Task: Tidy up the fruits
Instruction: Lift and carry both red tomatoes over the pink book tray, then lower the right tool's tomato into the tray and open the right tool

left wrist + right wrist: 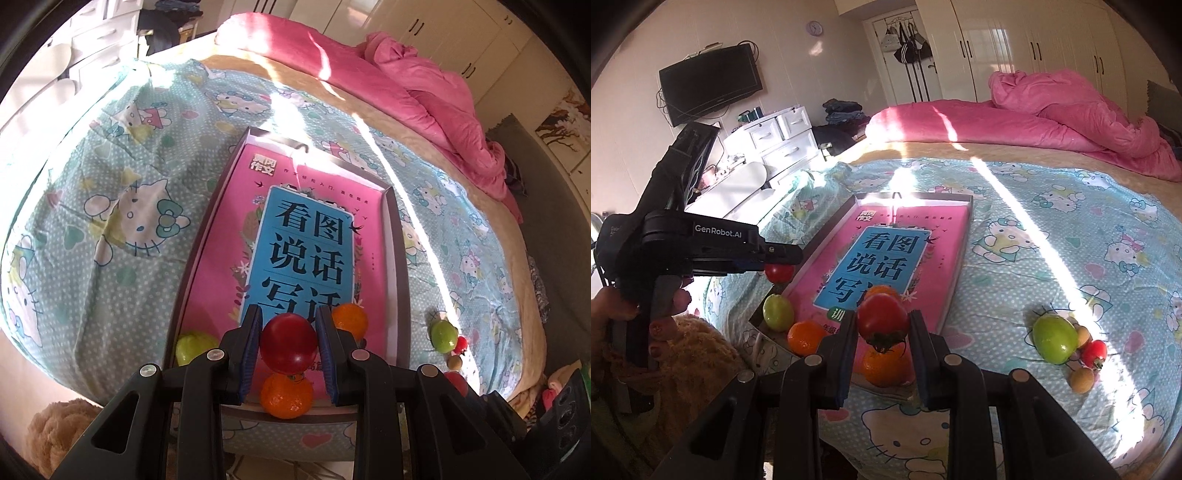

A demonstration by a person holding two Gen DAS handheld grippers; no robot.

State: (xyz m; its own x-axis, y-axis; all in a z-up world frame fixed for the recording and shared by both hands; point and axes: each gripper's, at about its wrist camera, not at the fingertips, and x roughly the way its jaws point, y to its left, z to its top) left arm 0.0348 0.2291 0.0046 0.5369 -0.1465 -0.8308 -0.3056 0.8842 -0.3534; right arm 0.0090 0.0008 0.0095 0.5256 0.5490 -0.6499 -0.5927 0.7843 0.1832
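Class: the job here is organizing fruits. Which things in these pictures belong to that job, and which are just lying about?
Belongs:
left gripper holding a red apple
right gripper holding a tomato
tray
oranges
green fruit on the sheet

Lying about:
pink quilt
television
white drawers

The right gripper (882, 328) clamped a red tomato (882, 318) above the near end of the box (955, 291) holding a pink book (886, 254). At the box's near left corner lay a green fruit (778, 312) and an orange (805, 336), with the left gripper (779, 258) pinching another tomato (779, 273) above them. Near the bed's right edge sat a green tomato (1055, 339) and a cherry tomato (1094, 352).
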